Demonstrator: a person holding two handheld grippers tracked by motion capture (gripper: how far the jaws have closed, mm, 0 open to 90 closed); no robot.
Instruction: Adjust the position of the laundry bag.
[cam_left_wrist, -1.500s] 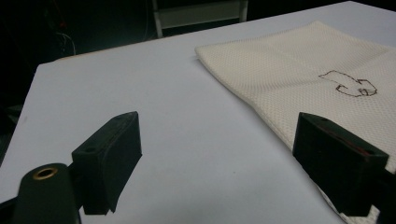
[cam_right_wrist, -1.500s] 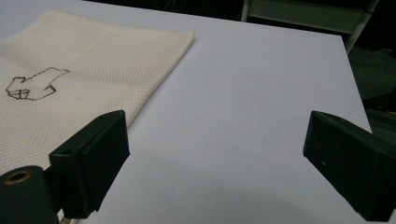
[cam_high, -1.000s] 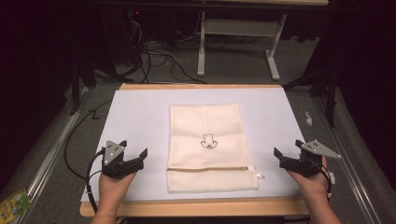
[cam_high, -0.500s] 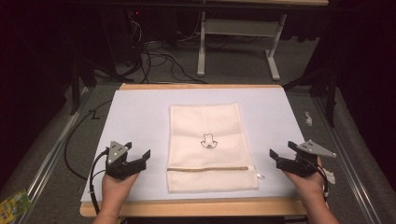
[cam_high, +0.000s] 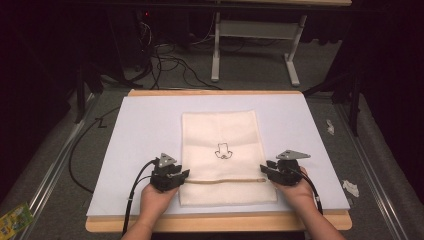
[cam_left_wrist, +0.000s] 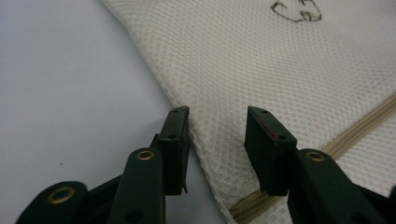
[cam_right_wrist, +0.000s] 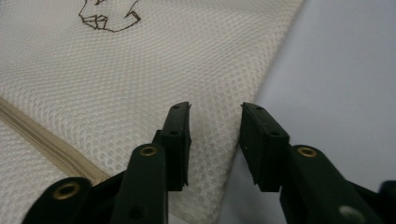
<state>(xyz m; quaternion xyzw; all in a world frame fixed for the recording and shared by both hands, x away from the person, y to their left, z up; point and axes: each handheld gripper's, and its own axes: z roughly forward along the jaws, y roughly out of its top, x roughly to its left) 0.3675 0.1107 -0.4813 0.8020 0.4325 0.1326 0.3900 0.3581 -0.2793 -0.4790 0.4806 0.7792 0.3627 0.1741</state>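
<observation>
At near table edge, cream mesh bag (cam_high: 227, 155) lies flat on white mat (cam_high: 140, 135), zipper (cam_high: 220, 180) running left-right. Left gripper (cam_left_wrist: 217, 140) and right gripper (cam_right_wrist: 215, 140) both gape, empty, each straddling own side edge of bag at zipper end, equally near.

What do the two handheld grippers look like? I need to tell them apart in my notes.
Both are black, with two flat jaws on arms set with brass-coloured rivets. The left gripper and right gripper each carry a grey three-cornered plate and trail a black cable. One left jaw pad bears small red marks. The forearms are bare, no sleeves.
</observation>
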